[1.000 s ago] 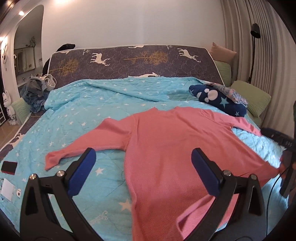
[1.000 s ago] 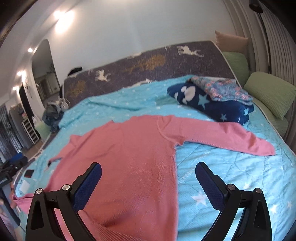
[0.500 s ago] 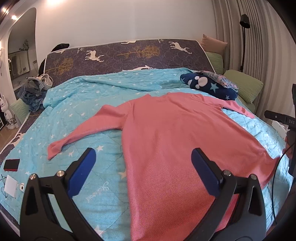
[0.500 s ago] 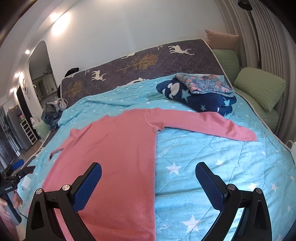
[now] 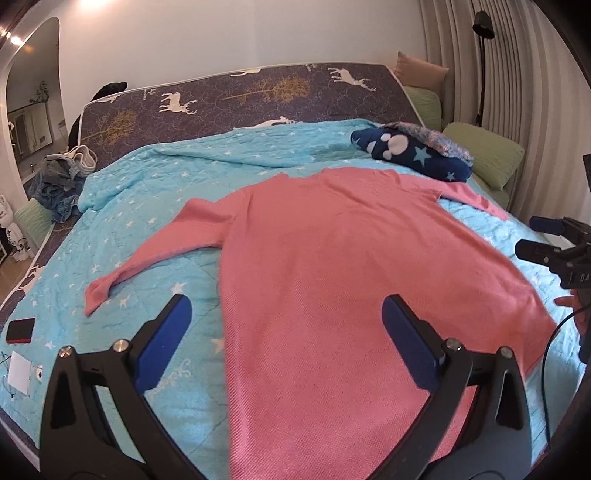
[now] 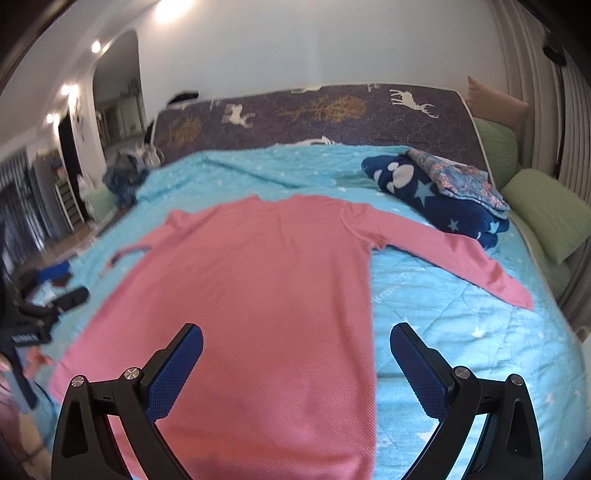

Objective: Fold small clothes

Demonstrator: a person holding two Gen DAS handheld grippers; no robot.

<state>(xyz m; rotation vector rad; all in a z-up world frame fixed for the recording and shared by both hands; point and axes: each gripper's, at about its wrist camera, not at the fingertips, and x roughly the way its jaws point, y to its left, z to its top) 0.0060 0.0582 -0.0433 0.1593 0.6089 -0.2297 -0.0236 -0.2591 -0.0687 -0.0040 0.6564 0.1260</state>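
Left wrist view: the pink long-sleeved top (image 5: pixel 332 258) lies flat on the turquoise star quilt (image 5: pixel 147 221), collar far, hem near. The left gripper (image 5: pixel 288 339) gapes wide, empty, above the hem's left edge; the right gripper (image 6: pixel 295 365), equally wide and empty, hovers nearer the right edge.

White wall (image 5: pixel 221 33), deer-print headboard (image 5: pixel 240 96), turquoise star quilt (image 5: pixel 155 192), green pillows (image 6: pixel 546 218)

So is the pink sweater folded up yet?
Not yet. The pink sweater lies spread flat on the blue blanket, with both sleeves stretched out to the sides and no folds showing.
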